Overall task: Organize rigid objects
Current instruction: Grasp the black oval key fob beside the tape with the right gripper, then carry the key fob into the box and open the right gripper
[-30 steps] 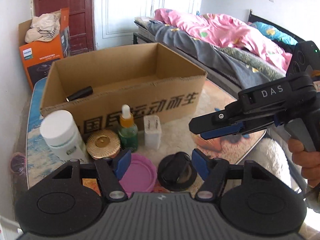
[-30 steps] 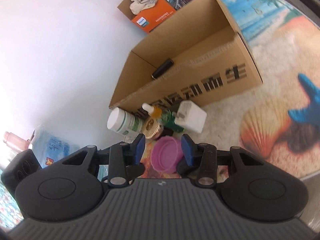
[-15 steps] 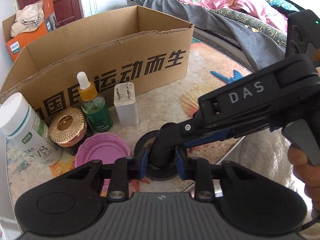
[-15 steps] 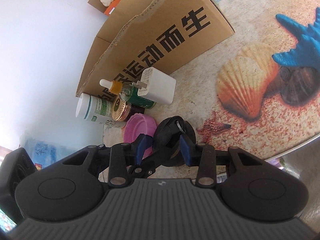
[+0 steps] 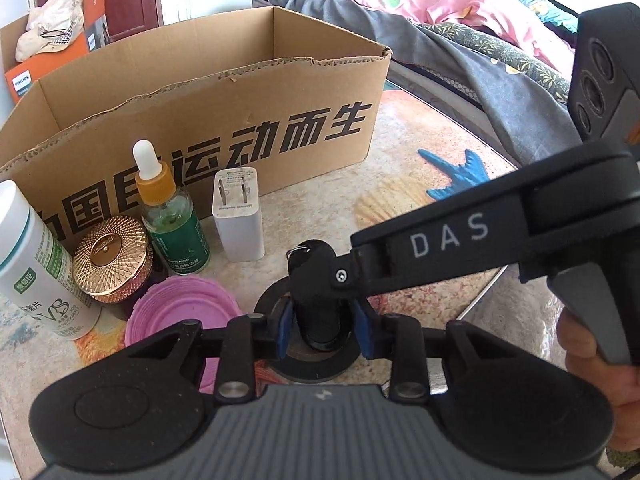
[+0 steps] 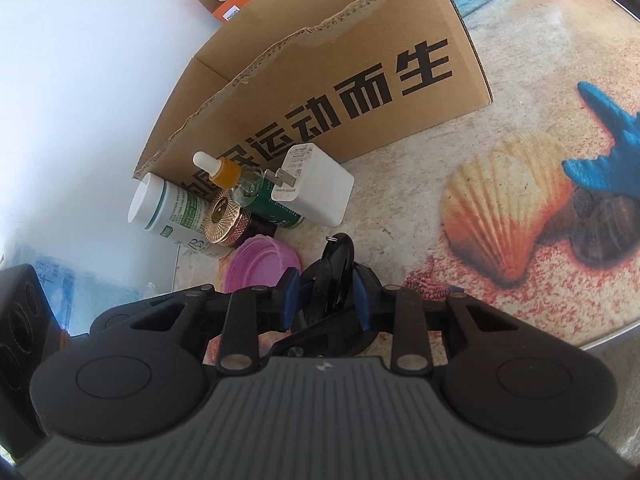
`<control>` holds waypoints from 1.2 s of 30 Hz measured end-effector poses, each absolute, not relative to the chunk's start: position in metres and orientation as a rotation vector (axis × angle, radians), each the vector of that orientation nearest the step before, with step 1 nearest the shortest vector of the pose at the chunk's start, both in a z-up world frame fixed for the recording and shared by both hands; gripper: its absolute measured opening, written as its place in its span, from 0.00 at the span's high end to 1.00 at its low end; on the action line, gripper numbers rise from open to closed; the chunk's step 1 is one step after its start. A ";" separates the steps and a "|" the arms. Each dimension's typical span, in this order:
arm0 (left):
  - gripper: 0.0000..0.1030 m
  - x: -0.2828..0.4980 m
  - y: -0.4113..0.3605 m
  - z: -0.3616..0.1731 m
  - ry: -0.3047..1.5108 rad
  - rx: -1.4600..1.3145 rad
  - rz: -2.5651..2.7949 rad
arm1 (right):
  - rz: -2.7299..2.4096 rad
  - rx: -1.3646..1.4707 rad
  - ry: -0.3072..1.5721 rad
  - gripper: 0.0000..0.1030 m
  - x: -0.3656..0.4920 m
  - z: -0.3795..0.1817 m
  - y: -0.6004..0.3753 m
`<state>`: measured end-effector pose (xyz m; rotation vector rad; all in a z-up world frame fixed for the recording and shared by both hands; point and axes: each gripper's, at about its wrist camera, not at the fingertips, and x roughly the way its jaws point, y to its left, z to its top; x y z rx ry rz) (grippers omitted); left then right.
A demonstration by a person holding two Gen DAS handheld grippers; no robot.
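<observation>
A black knob-like object [image 5: 316, 320] with a key ring stands on a round black base [image 5: 320, 364] at the table's front edge. My left gripper [image 5: 322, 330] has its blue pads close on either side of the knob. My right gripper [image 6: 324, 300] comes in from the right and is shut on the upper part of the same black object [image 6: 336, 264]. Behind stand a white charger [image 5: 239, 216], a green dropper bottle [image 5: 172, 216], a gold-lidded jar [image 5: 112, 258], a white pill bottle [image 5: 36, 264] and a pink lid [image 5: 180, 312].
A large open cardboard box [image 5: 208, 112] with black characters stands behind the small objects. The round table has a beach-print cover [image 5: 420, 200] and its edge runs at right. A bed [image 5: 440, 20] lies beyond, and an orange box [image 5: 48, 56] stands at the back left.
Both grippers have closed in on the black object. The right gripper's fingers moved from beside it to grip its top, and the left gripper's pads narrowed around it.
</observation>
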<state>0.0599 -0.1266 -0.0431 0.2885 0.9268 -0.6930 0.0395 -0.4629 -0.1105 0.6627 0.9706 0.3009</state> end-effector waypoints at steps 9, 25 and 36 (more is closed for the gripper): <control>0.72 0.051 -0.125 -0.035 0.887 0.299 -0.698 | 0.302 0.640 0.934 0.85 0.031 -0.103 -0.459; 0.72 0.090 -0.093 0.092 0.688 0.243 -0.594 | 0.507 0.475 0.692 0.85 0.084 0.031 -0.434; 0.70 0.231 -0.092 0.049 1.033 0.216 -0.489 | 0.539 0.642 1.141 0.85 0.268 -0.036 -0.418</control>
